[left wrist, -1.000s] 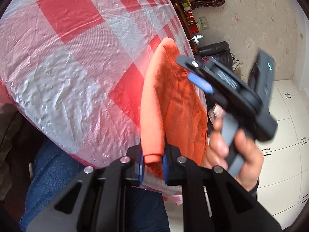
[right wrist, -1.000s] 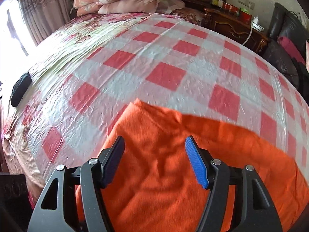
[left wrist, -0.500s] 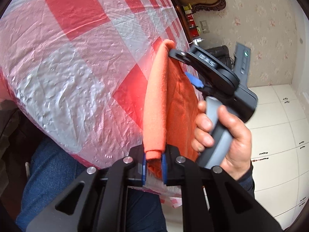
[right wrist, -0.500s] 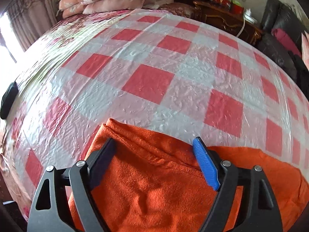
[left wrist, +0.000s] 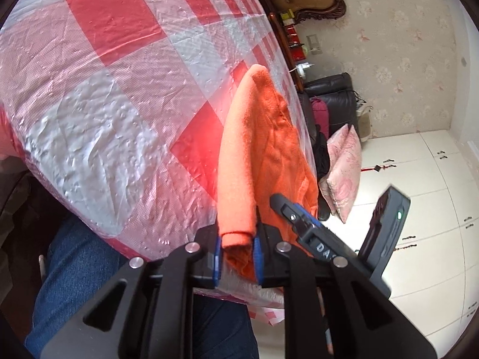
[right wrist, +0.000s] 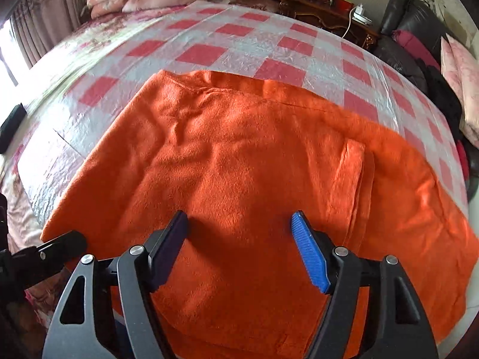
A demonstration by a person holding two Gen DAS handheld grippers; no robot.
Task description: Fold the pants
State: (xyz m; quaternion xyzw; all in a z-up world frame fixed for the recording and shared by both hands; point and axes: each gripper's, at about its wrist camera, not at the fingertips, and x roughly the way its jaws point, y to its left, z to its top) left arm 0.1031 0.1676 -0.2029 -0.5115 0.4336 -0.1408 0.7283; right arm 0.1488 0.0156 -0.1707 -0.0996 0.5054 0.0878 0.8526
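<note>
Left gripper (left wrist: 237,249) has its jaws clamped on a near edge of the orange pants (right wrist: 254,164), spread over the checkered bed (right wrist: 206,53), while the right gripper (right wrist: 244,249) hovers above them, jaws wide apart.

the left gripper (left wrist: 236,254) has its two blue-padded fingers drawn close together, pinching a rolled hem of orange cloth between them at the bottom centre of the left wrist view; its black finger arms splay outward toward the camera. just to its right in that view sits the right gripper (left wrist: 302,224), seen from the side, its black body angled up and away. in the right wrist view the right gripper (right wrist: 239,239) hovers with fingers spread wide apart, one blue ribbed pad (right wrist: 310,257) facing inward and nothing between them. a denim-clad leg (left wrist: 74,269) shows below the left gripper
</note>
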